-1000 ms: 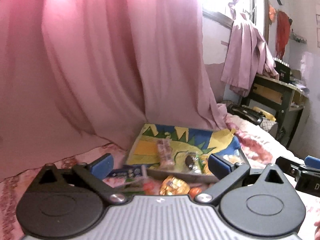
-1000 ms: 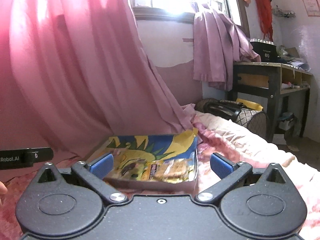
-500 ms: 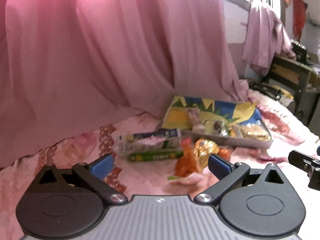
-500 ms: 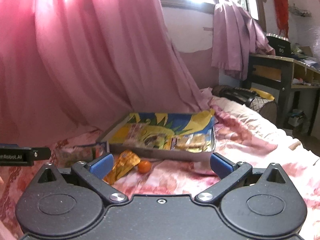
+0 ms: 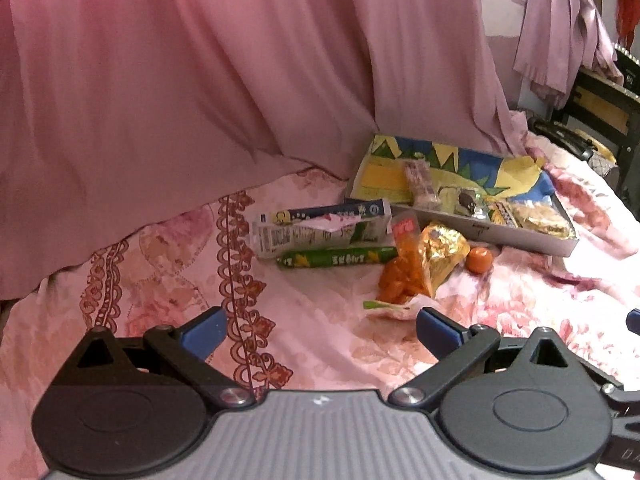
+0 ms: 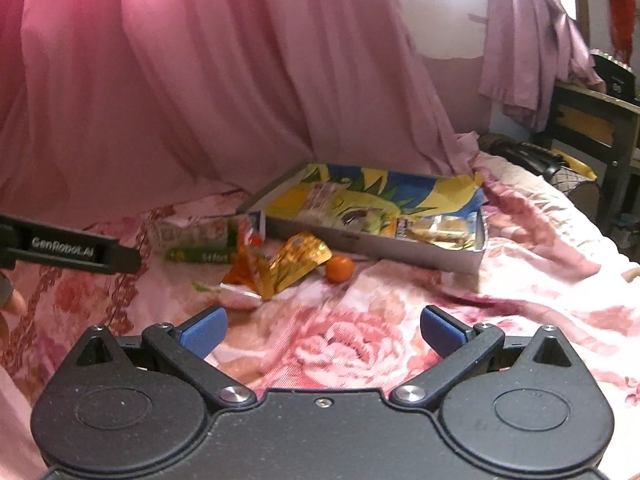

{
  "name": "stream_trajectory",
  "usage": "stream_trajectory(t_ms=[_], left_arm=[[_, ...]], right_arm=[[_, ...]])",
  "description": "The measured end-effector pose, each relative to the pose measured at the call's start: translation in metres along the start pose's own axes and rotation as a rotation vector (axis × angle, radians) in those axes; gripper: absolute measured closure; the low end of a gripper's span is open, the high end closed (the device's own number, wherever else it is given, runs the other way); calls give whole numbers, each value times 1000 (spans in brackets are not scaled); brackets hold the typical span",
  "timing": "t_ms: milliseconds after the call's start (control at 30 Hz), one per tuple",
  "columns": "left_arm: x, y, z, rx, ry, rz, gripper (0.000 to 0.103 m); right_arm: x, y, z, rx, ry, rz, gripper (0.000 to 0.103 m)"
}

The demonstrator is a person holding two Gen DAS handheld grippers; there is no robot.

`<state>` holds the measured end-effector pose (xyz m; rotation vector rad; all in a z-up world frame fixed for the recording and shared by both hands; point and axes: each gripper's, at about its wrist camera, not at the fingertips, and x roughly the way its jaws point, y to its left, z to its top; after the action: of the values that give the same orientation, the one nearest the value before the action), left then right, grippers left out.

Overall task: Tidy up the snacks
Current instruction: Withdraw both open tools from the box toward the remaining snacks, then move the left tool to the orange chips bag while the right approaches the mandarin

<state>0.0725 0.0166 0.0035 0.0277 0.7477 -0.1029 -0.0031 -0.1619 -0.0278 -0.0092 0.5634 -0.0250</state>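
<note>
Left tool [image 5: 320,328]: we see its blue pads spread wide with nothing between them, over the bed [image 5: 328,320]. A second ago it sat close behind the tray; now it is pulled back and the whole snack pile shows.
Right tool [image 6: 322,330]: spread too, empty, above the flowered bedcover. It has also backed off from the tray since a second ago.
Tray [image 5: 520,236]: we find it on the bed by the pink curtain [image 5: 200,80], lined with blue and yellow paper, holding several wrapped snacks along its near side.
Box [image 5: 320,226]: white and blue, lying on its side just left of the tray.
Green tube [image 5: 336,258]: lies just in front of the box, touching or nearly so.
Orange bag [image 5: 402,276]: lies right of the tube, overlapping the gold wrapper [image 5: 444,254].
Orange ball [image 5: 479,260]: just right of the gold wrapper, in front of the tray wall.
White packet [image 5: 400,305]: nearest us, at the foot of the orange bag.
Change: half a second ago the pile looked nearer the left tool's pads; now we see more bare bedcover between.
</note>
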Motion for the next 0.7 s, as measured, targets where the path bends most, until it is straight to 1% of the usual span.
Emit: stream_trajectory(t_ms=[200, 400, 567, 700], left_arm=[[12, -2, 0, 15, 66, -22, 0], [30, 1, 1, -19, 146, -57, 0], [40, 3, 3, -42, 180, -81, 0], [52, 0, 6, -18, 209, -90, 0]], right_arm=[[9, 1, -4, -7, 43, 1, 1], [21, -2, -6, 6, 86, -1, 1], [28, -2, -6, 0, 116, -13, 1], [34, -3, -3, -18, 125, -23, 1]])
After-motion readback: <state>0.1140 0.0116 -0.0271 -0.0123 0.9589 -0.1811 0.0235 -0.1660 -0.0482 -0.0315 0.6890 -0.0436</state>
